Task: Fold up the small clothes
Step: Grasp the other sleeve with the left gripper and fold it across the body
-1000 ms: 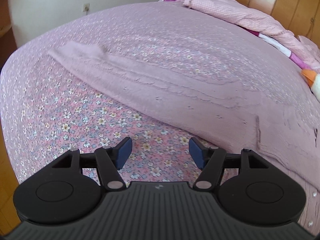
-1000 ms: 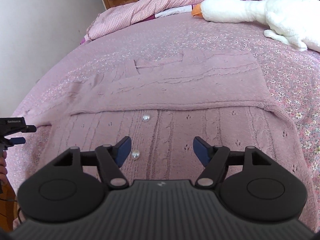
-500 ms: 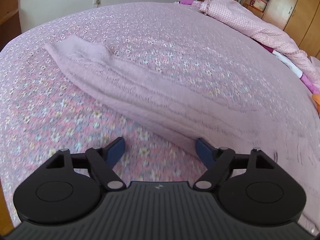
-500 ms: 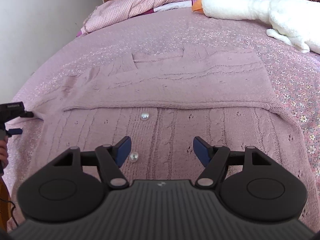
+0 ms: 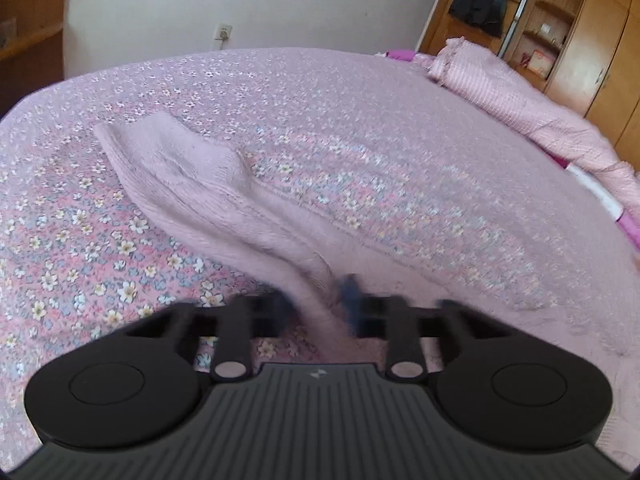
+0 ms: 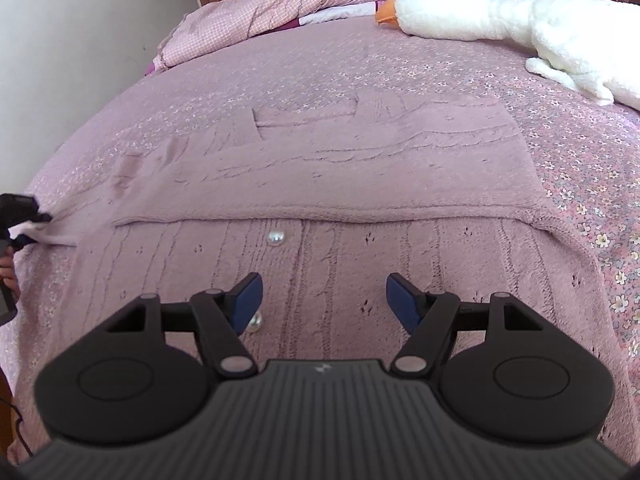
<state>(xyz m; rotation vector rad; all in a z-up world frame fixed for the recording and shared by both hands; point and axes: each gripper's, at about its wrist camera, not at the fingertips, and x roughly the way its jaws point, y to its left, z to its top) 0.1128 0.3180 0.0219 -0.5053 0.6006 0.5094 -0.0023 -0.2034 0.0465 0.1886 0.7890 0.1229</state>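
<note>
My left gripper has just been closing, and its blue pads, blurred in the left wrist view, now pinch a fold of the sleeve between them. From that pinch the sleeve runs away toward 11 o'clock across the floral bedspread, ending in a cuff that lies flat on the cover. The same grip shows in the right wrist view at 9 o'clock, where the left gripper holds the sleeve end at the frame edge, with a fingertip of my hand visible just below it.

My right gripper stands spread, pads well apart, with nothing between them. It hovers over the front panel of the pink cable-knit cardigan, which lies on the bedspread. The far part of the cardigan is folded over the near part, its edge forming a line across the view just beyond the fingers. One pearl button sits on the near panel just this side of that edge, at 11 o'clock from the gripper. A second button is partly hidden beside the left fingertip.

At 1 o'clock in the right wrist view a white plush goose lies along the far side of the bed, well apart from the cardigan. A bunched pink checked quilt sits at 11 o'clock beyond it. In the left wrist view a wooden wardrobe stands at 1 o'clock behind the bed.
</note>
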